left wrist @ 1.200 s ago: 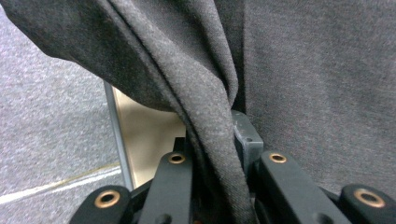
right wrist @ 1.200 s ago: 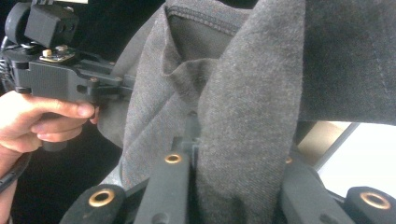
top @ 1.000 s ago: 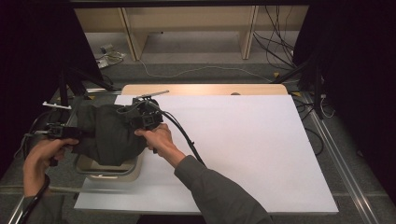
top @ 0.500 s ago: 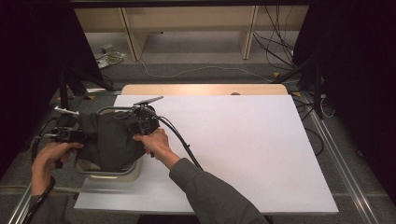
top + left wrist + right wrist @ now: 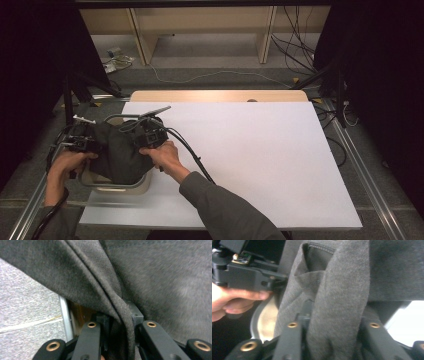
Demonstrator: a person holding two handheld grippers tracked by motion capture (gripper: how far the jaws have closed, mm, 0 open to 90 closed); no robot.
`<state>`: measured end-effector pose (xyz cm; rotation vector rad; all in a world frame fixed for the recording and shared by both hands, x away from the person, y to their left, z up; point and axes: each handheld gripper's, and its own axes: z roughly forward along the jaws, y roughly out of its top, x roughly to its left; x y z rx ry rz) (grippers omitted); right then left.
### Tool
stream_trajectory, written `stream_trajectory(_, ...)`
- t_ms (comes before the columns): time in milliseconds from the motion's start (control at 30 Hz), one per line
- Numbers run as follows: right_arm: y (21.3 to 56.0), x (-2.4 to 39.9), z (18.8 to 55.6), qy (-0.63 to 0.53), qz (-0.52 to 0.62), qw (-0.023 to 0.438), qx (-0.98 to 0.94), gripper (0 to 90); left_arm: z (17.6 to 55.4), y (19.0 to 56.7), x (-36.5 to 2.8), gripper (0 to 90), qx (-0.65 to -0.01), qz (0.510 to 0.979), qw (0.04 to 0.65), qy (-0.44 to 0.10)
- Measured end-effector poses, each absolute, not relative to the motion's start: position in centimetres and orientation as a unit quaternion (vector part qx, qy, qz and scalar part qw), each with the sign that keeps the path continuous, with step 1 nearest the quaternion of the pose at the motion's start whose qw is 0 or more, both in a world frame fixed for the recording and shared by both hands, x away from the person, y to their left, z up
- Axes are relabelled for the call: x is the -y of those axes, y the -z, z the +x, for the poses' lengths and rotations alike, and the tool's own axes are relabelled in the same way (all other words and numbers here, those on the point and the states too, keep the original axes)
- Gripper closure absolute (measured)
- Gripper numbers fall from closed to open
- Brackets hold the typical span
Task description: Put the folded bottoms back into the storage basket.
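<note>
Work in hand: a dark grey garment [image 5: 119, 152] is held up between the two grippers above a cream basin [image 5: 116, 184] at the near left corner of the table [image 5: 260, 150].
Garment: it is seen bunched and hanging, its lower part sagging into the basin; a stitched hem is made out in the right gripper view [image 5: 337, 290], a fold or seam in the left gripper view [image 5: 107, 290].
Left gripper [image 5: 82, 142]: held at the garment's left side; its jaws are seen clenched on a fold of the cloth, which runs between them.
Right gripper [image 5: 150, 132]: held at the garment's right side, just beside the person's right hand [image 5: 162, 156]; its jaws are likewise closed on a thick fold of cloth.
Basin: its rim and pale inside are glimpsed past the cloth in the right gripper view [image 5: 262, 322].
Step judged: the garment is being lifted out of the basin or lowered into it; which of the two cannot be told.
Next move: if a lift, both grips would need to be kept firm and raised together until the hanging cloth clears the rim, then carried over the bare white table.
Risk: a trailing fold could catch on the rim and drag the basin.
</note>
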<state>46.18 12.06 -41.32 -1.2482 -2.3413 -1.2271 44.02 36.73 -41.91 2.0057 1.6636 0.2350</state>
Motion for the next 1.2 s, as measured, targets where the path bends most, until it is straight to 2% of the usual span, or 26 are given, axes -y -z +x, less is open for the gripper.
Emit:
stream_trajectory(267,40.6,-11.3,46.5,0.423,-0.425,0.117,0.792,43.6,43.3,40.0,-38.0,62.3,-0.629,0.706,0.298,-0.130)
stream_trajectory(367,40.3,-10.9,46.8,0.427,-0.430,0.119,0.787,39.1,43.1,38.8,-38.2,61.8,-0.627,0.689,0.328,-0.157)
stream_trajectory(467,40.0,-10.4,47.0,0.435,-0.430,0.119,0.782,37.4,43.1,38.4,-37.9,66.6,-0.625,0.682,0.340,-0.167)
stream_trajectory(667,39.9,-9.6,47.1,0.443,-0.432,0.125,0.775,36.3,44.2,39.5,-36.1,84.9,-0.627,0.690,0.316,-0.176)
stream_trajectory(967,39.8,-9.3,47.2,0.445,-0.432,0.126,0.774,35.9,46.4,43.3,-33.6,86.8,-0.639,0.713,0.241,-0.159)
stream_trajectory(1200,39.3,-9.0,47.1,0.451,-0.429,0.120,0.773,34.7,46.9,44.3,-33.0,86.5,-0.643,0.715,0.222,-0.161)
